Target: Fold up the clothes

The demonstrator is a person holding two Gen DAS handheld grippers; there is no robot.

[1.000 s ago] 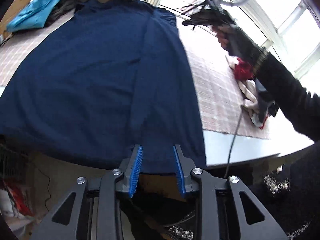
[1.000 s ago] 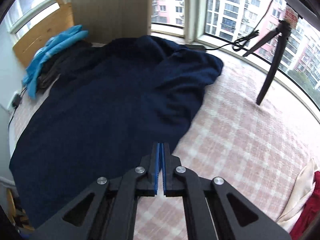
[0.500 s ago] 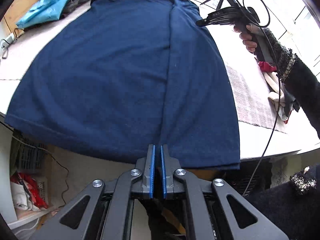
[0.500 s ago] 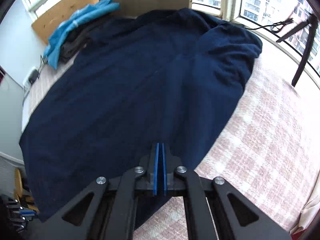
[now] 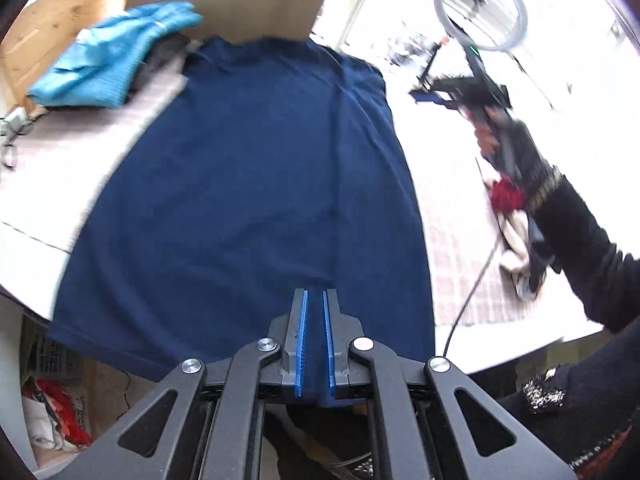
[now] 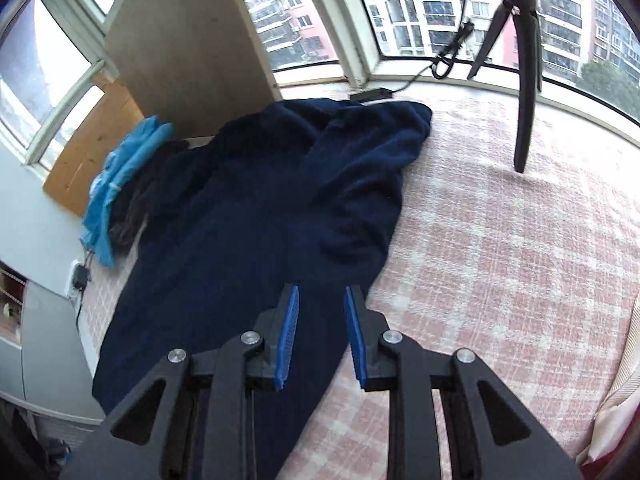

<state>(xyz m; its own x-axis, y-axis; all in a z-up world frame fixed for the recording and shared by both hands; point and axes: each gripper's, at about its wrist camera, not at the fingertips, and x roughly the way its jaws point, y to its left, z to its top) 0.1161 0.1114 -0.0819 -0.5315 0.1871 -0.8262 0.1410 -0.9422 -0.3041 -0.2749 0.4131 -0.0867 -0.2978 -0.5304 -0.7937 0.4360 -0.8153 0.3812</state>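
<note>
left claw: narrow gap, seemingly pinching navy shirt hem | right claw: open above shirt | legible writing: none

Navy blue shirt: single garment, plain dark knit, lying flat on the table, front surface largely smooth. Collar end points to the far edge; hem end overhangs the near edge. A lengthwise fold line runs down its right portion, that side being doubled over onto the body. In the right wrist view the folded upper part of the shirt appears bunched and rumpled near the far edge.
</note>
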